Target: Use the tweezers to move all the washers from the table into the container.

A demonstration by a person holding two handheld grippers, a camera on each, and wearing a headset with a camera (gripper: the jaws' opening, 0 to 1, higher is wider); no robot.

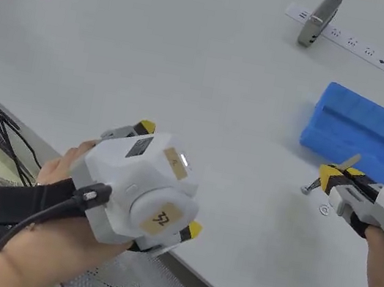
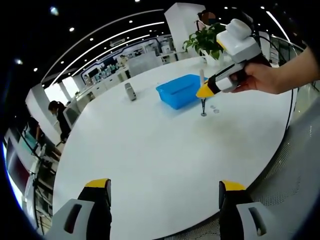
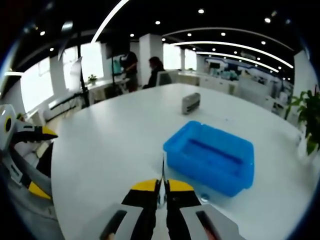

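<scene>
Washers [image 1: 324,209], too small to count surely, lie flat on the white table [image 1: 157,48] not far from its near edge, just on the near side of the blue container [image 1: 362,125] and apart from it; the container sits further in from that edge. The right claw [image 1: 335,176] is closed tight on the tweezers [image 1: 308,188], which pass between its yellow-tipped jaws; their points reach down to the table just beside the washers, though whether they touch one I cannot tell. The left claw [image 2: 162,192] is held by a hand [image 1: 49,237] over the near edge of the table, well apart from the washers, its jaws spread wide with nothing between them. A white power strip [image 1: 358,45] lies by the far edge with a grey block [image 1: 318,18] on it.
</scene>
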